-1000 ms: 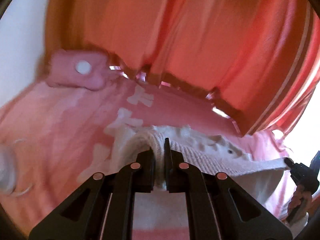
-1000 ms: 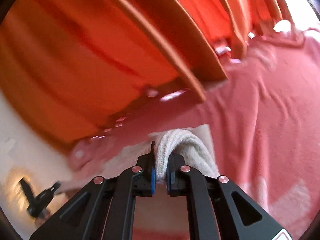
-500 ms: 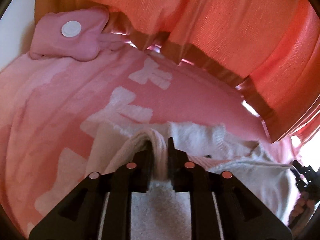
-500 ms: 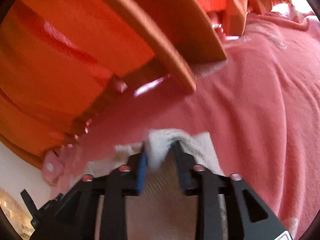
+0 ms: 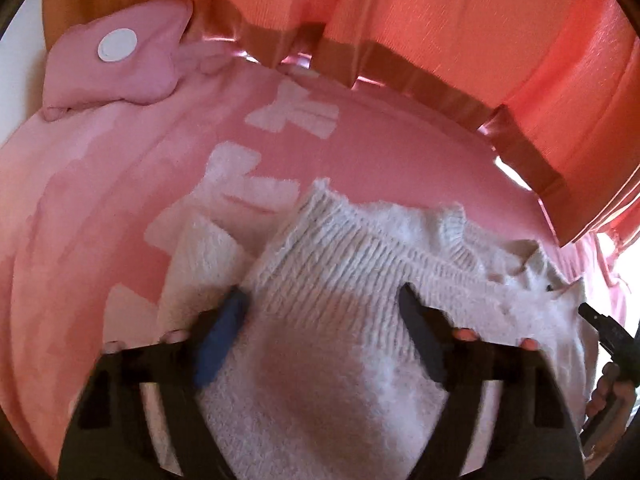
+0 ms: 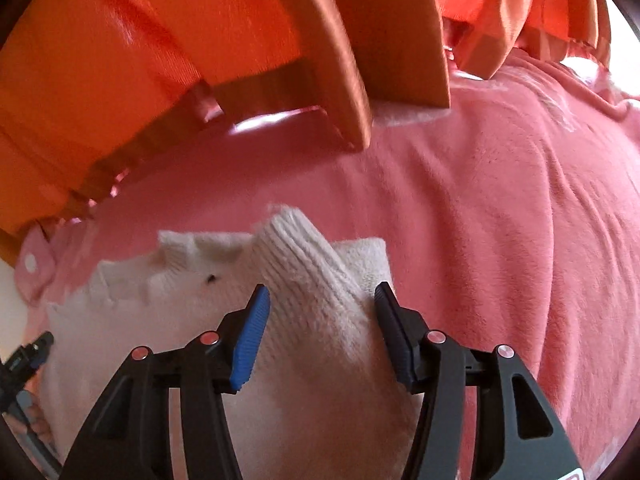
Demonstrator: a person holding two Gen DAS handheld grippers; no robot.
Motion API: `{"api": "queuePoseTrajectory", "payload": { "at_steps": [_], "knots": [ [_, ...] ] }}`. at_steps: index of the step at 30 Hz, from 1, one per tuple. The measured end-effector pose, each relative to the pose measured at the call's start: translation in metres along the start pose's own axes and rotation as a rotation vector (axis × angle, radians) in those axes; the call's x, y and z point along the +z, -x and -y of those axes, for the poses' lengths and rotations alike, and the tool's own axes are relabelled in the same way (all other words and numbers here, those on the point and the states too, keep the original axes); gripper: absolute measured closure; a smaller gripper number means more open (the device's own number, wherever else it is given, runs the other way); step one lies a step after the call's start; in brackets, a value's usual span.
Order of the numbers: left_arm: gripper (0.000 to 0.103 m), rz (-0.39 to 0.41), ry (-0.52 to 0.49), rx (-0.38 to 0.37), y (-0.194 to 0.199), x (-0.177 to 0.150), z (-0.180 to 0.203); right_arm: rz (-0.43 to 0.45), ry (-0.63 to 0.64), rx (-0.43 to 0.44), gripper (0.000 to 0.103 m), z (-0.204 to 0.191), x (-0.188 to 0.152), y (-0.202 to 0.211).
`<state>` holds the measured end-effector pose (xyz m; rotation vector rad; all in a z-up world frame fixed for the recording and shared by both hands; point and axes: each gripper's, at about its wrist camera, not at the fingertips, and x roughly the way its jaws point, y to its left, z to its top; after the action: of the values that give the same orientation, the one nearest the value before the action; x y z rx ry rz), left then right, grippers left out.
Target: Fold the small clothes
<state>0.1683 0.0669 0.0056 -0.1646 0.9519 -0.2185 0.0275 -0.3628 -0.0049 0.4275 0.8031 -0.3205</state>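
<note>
A small white knit sweater (image 5: 360,280) lies on a pink blanket (image 5: 100,220) with white bow shapes. Its ribbed hem is folded over the body, and it also shows in the right wrist view (image 6: 304,264). My left gripper (image 5: 324,304) is open, its jaws wide apart on either side of the folded knit, which lies between them. My right gripper (image 6: 320,304) is open too, its blue-padded jaws spread around a ridge of the same sweater. Neither grips the cloth.
Orange curtains (image 5: 440,20) hang along the far edge of the bed (image 6: 120,60). A pink cushion with a white dot (image 5: 120,64) lies at the far left. The pink blanket stretches to the right in the right wrist view (image 6: 520,220).
Both grippers were shut on the sweater's edge; they carried it forward and down, then opened. The sweater now lies folded on the blanket.
</note>
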Motion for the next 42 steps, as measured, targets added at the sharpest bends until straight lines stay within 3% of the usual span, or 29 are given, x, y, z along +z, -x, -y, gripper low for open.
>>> {"api": "queuePoseTrajectory", "payload": {
  "at_steps": [1, 2, 4, 7, 8, 10, 13, 15, 16, 17, 18, 22, 25, 26, 27, 29, 31, 33, 35, 36, 37, 39, 40, 42],
  "knots": [
    [0.065, 0.009, -0.019, 0.018, 0.001, 0.001, 0.001, -0.001, 0.005, 0.005, 0.086, -0.001, 0.000, 0.001],
    [0.086, 0.021, -0.031, 0.024, 0.004, 0.003, 0.002, 0.011, 0.006, 0.020, 0.090, -0.002, 0.001, 0.004],
    [0.103, 0.067, -0.005, -0.013, 0.016, 0.009, -0.002, 0.096, 0.003, 0.094, 0.093, -0.008, 0.006, 0.027],
    [0.103, 0.197, 0.001, -0.011, 0.047, 0.021, -0.003, 0.251, -0.039, 0.250, 0.093, -0.011, 0.014, 0.071],
    [0.103, 0.215, -0.002, 0.005, 0.051, 0.024, -0.003, 0.273, -0.055, 0.262, 0.094, -0.009, 0.016, 0.075],
    [0.103, 0.202, -0.005, 0.025, 0.047, 0.026, -0.008, 0.214, -0.073, 0.181, 0.094, -0.004, 0.018, 0.057],
    [0.103, 0.083, 0.048, -0.012, 0.018, 0.022, -0.022, 0.053, -0.128, 0.112, 0.093, 0.007, 0.011, 0.014],
    [0.098, 0.047, 0.071, -0.047, 0.013, 0.022, -0.024, 0.037, -0.111, 0.088, 0.092, 0.005, 0.010, 0.010],
    [0.080, 0.044, 0.081, -0.057, 0.011, 0.023, -0.025, 0.030, -0.108, 0.093, 0.089, 0.003, 0.010, 0.010],
    [0.045, 0.039, 0.090, -0.075, 0.010, 0.024, -0.026, 0.025, -0.110, 0.105, 0.086, 0.003, 0.009, 0.009],
    [0.032, 0.031, 0.096, -0.079, 0.009, 0.023, -0.026, 0.021, -0.114, 0.111, 0.085, 0.003, 0.007, 0.008],
    [0.029, 0.014, 0.081, -0.054, 0.002, 0.021, -0.022, -0.024, -0.118, 0.102, 0.064, 0.004, 0.002, -0.006],
    [0.033, -0.008, 0.066, -0.071, -0.008, 0.020, -0.017, -0.037, -0.095, 0.086, 0.060, 0.000, -0.002, -0.014],
    [0.055, -0.010, 0.056, -0.076, -0.008, 0.019, -0.016, -0.038, -0.083, 0.081, 0.060, -0.002, -0.002, -0.013],
    [0.069, -0.017, 0.039, -0.072, -0.010, 0.019, -0.013, -0.037, -0.059, 0.062, 0.061, -0.006, -0.003, -0.014],
    [0.092, -0.007, 0.005, -0.070, -0.008, 0.018, -0.007, -0.019, -0.021, 0.047, 0.086, -0.012, -0.003, -0.011],
    [0.094, 0.053, -0.018, -0.041, 0.008, 0.020, 0.000, 0.052, -0.029, 0.107, 0.091, -0.014, 0.000, 0.008],
    [0.094, 0.163, -0.004, -0.064, 0.039, 0.027, 0.002, 0.186, -0.052, 0.213, 0.092, -0.013, 0.008, 0.044],
    [0.094, 0.219, 0.007, -0.060, 0.056, 0.033, 0.000, 0.257, -0.080, 0.231, 0.092, -0.005, 0.012, 0.059],
    [0.094, 0.231, -0.004, -0.039, 0.055, 0.035, -0.002, 0.248, -0.086, 0.189, 0.092, -0.002, 0.014, 0.053],
    [0.094, 0.218, -0.011, -0.013, 0.048, 0.034, -0.005, 0.154, -0.094, 0.084, 0.093, 0.007, 0.014, 0.026],
    [0.094, 0.112, 0.025, 0.006, 0.014, 0.029, -0.019, 0.039, -0.118, 0.000, 0.093, 0.017, 0.007, -0.006],
    [0.094, 0.055, 0.041, 0.037, -0.003, 0.024, -0.023, 0.013, -0.132, 0.002, 0.093, 0.019, 0.005, -0.013],
    [0.094, 0.053, 0.040, 0.051, -0.004, 0.024, -0.021, 0.081, -0.112, 0.047, 0.093, 0.011, 0.011, 0.010]
  ]
}}
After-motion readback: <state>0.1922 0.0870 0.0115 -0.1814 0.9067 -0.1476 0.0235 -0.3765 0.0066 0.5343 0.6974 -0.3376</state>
